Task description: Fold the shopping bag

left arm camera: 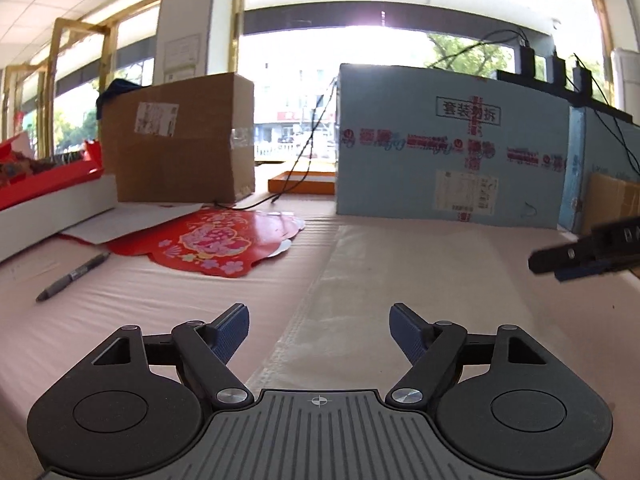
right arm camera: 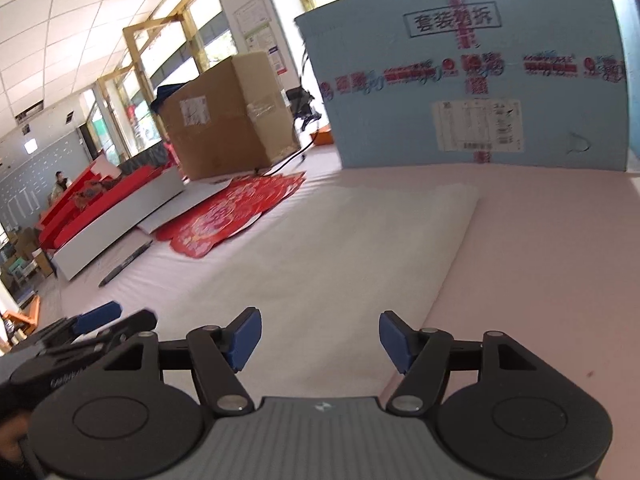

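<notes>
Ahead of you a pale blue carton [left arm camera: 452,144] stands on the pink tabletop [left arm camera: 140,312], with a brown cardboard box [left arm camera: 176,140] to its left. Before the brown box you see a red paper decoration [left arm camera: 216,242], and nearer, a grey pen [left arm camera: 72,276].

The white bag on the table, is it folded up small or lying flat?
Lying flat. The shopping bag stretches long across the pink table, no bundle; neither gripper holds it.

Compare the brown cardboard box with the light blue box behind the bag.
The brown cardboard box is plain brown with a small torn label; the light blue box bears red printed tape and black characters. The brown box stands left of the white bag, turned corner-on; the blue box is wider and faces the cameras squarely. Both rest on the pink surface.
</notes>
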The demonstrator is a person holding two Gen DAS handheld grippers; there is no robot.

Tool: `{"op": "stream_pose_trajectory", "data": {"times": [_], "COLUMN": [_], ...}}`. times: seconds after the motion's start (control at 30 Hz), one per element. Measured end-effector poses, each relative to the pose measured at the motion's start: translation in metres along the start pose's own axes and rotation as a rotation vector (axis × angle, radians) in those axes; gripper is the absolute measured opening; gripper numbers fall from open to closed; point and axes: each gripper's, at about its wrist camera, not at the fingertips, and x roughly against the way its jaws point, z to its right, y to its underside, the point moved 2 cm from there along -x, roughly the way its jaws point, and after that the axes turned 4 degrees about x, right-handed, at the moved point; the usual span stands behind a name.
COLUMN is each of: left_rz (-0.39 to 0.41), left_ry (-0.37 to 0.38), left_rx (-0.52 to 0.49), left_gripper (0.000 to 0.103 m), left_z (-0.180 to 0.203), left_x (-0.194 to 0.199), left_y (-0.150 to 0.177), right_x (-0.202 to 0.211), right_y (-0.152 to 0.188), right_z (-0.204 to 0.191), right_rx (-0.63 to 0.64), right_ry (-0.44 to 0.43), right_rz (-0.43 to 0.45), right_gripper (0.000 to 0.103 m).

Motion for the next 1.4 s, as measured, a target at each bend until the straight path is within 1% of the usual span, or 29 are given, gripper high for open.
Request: {"op": "stream_pose_trajectory", "data": {"times": [0.07, 0.1, 0.13, 0.2, 0.23, 0.27, 0.3, 0.37, 0.43, 0.5, 0.57, 0.6, 0.63, 0.7, 0.77, 0.83, 0.87, 0.9, 0.93, 1.0, 1.13, 1.27, 1.37, 1.4], "left_rz": [-0.054, -0.060, -0.051, -0.051, -0.054, -0.055, -0.052, -0.043, -0.041, -0.043, -0.045, -0.046, -0.047, -0.049, -0.051, -0.054, -0.055, -0.056, -0.057, -0.055, -0.047, -0.045, -0.010, 0.011], "left_ry": [-0.023, -0.038, -0.050, -0.065, -0.070, -0.073, -0.076, -0.082, -0.081, -0.076, -0.071, -0.070, -0.069, -0.067, -0.066, -0.064, -0.063, -0.063, -0.064, -0.067, -0.071, -0.068, -0.050, -0.028], "left_rx": [-0.084, -0.124, -0.154, -0.181, -0.183, -0.182, -0.184, -0.191, -0.188, -0.181, -0.171, -0.169, -0.167, -0.163, -0.159, -0.155, -0.152, -0.150, -0.149, -0.150, -0.153, -0.144, -0.153, -0.158], "left_gripper": [0.080, 0.082, 0.086, 0.089, 0.090, 0.090, 0.091, 0.091, 0.091, 0.091, 0.091, 0.091, 0.091, 0.091, 0.091, 0.091, 0.091, 0.091, 0.091, 0.091, 0.091, 0.091, 0.091, 0.091], "left_z": [0.008, 0.012, 0.014, 0.016, 0.017, 0.017, 0.018, 0.020, 0.020, 0.019, 0.018, 0.018, 0.017, 0.017, 0.017, 0.016, 0.016, 0.016, 0.016, 0.017, 0.017, 0.016, 0.026, 0.031], "left_x": [-0.009, -0.011, -0.011, -0.012, -0.013, -0.013, -0.013, -0.012, -0.012, -0.013, -0.013, -0.013, -0.014, -0.014, -0.015, -0.016, -0.016, -0.016, -0.017, -0.016, -0.015, -0.014, -0.005, 0.000], "left_y": [0.006, 0.009, 0.011, 0.012, 0.011, 0.011, 0.012, 0.014, 0.014, 0.014, 0.014, 0.014, 0.014, 0.014, 0.014, 0.013, 0.013, 0.013, 0.013, 0.013, 0.014, 0.013, 0.007, 0.005], "right_x": [-0.017, -0.026, -0.035, -0.056, -0.066, -0.076, -0.087, -0.104, -0.114, -0.124, -0.132, -0.136, -0.139, -0.145, -0.144, -0.145, -0.145, -0.145, -0.145, -0.145, -0.140, -0.126, -0.108, -0.102], "right_y": [-0.014, -0.019, -0.022, -0.023, -0.024, -0.023, -0.021, -0.019, -0.023, -0.031, -0.035, -0.036, -0.037, -0.036, -0.038, -0.036, -0.035, -0.035, -0.035, -0.036, -0.037, -0.044, -0.048, -0.049], "right_z": [0.040, 0.058, 0.077, 0.114, 0.130, 0.145, 0.157, 0.176, 0.181, 0.187, 0.194, 0.198, 0.199, 0.198, 0.195, 0.194, 0.194, 0.192, 0.190, 0.185, 0.174, 0.155, 0.137, 0.132], "right_rx": [-0.090, -0.136, -0.175, -0.253, -0.300, -0.353, -0.400, -0.467, -0.493, -0.569, -0.652, -0.679, -0.689, -0.692, -0.681, -0.711, -0.720, -0.704, -0.687, -0.644, -0.595, -0.523, -0.475, -0.462], "right_ry": [0.056, 0.081, 0.088, 0.082, 0.071, 0.053, 0.028, -0.022, -0.063, -0.121, -0.180, -0.209, -0.222, -0.243, -0.270, -0.353, -0.372, -0.354, -0.335, -0.287, -0.239, -0.165, -0.133, -0.127], "right_rz": [-0.008, -0.017, -0.027, -0.052, -0.068, -0.088, -0.101, -0.083, -0.086, -0.082, -0.067, -0.061, -0.060, -0.048, -0.037, -0.046, -0.057, -0.067, -0.076, -0.081, -0.096, -0.090, -0.051, -0.037], "right_gripper": [0.068, 0.066, 0.063, 0.062, 0.058, 0.057, 0.054, 0.053, 0.053, 0.053, 0.051, 0.048, 0.042, 0.036, 0.036, 0.036, 0.034, 0.027, 0.017, 0.009, 0.008, 0.008, 0.008, 0.008]}}
